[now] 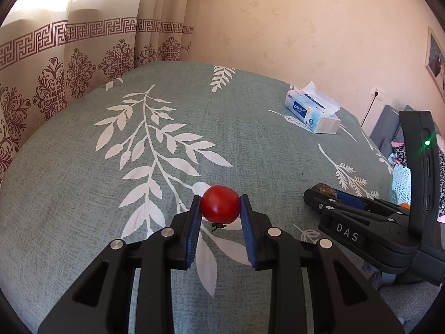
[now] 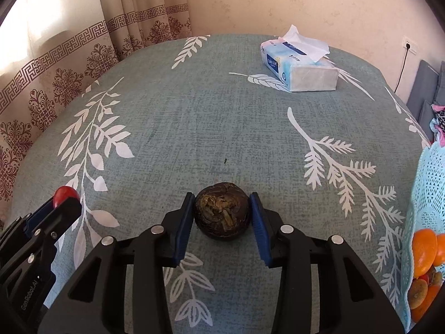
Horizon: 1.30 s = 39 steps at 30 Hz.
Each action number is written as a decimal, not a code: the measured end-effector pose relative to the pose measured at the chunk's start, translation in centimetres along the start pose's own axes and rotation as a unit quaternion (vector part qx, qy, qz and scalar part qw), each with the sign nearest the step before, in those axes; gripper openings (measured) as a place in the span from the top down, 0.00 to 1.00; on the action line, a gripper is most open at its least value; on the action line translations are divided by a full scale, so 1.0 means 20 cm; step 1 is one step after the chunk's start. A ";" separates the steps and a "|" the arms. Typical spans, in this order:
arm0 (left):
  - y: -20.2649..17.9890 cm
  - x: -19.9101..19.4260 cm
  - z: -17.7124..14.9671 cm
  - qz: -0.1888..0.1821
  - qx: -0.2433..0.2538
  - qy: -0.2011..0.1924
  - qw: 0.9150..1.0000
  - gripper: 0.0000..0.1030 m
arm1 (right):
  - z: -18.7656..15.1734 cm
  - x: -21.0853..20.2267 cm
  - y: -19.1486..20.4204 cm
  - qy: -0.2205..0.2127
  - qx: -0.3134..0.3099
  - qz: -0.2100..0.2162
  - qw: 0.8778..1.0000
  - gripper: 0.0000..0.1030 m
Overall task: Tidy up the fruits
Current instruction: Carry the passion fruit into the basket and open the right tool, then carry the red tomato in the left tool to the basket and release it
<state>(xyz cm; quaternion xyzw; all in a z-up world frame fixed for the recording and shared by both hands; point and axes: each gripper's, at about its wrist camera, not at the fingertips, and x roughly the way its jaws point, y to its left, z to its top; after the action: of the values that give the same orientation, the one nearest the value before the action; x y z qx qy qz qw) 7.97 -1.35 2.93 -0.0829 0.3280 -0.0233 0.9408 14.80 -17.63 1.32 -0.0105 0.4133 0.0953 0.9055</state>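
The left gripper (image 1: 220, 208) pinches a small red tomato (image 1: 220, 204) between its blue-padded fingers (image 1: 194, 231), holding it just above the tabletop (image 1: 83, 194), which is covered in a grey-green cloth printed with white leaf sprays. The tomato's little green stalk pokes out underneath.

Just beside it, the right gripper (image 2: 221, 214) has its fingers (image 2: 182, 228) set around a dark brown, round fruit (image 2: 221, 214) with a rough, flaky top. The left pad touches the fruit's side and the right pad sits right against the other side, so it looks gripped. The fruit rests on the cloth.

At the right edge of the tabletop stands a pale blue mesh basket (image 2: 425, 194) holding oranges (image 2: 424, 250) and a few other fruits. Well apart, toward the far side, lies a soft pack of tissues (image 2: 299, 64) with one sheet sticking up. Patterned curtains (image 2: 55, 69) hang behind the tabletop
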 end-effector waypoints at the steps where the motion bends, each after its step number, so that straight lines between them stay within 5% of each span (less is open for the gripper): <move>1: 0.00 0.00 0.00 0.000 0.001 0.000 1.000 0.73 | 0.00 -0.02 -0.01 -0.004 0.001 -0.001 1.000 0.60; 13: -0.01 0.00 -0.01 -0.005 0.008 0.000 1.000 0.73 | -0.03 -0.36 -0.34 -0.052 0.072 -0.046 0.995 0.60; 26: -0.03 0.00 -0.01 -0.002 0.016 0.002 1.000 0.73 | -0.11 -0.55 -0.82 -0.067 0.182 -0.116 0.974 0.60; 39: -0.04 0.01 -0.02 -0.005 0.019 0.003 1.000 0.73 | -0.15 -0.62 -0.91 -0.082 0.209 -0.130 0.966 0.59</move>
<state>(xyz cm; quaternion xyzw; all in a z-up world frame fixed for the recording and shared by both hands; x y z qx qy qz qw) 7.86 -2.18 2.70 -0.0662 0.3294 -0.0341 0.9412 7.85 -37.80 7.52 0.1333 0.3434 -0.1115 0.9230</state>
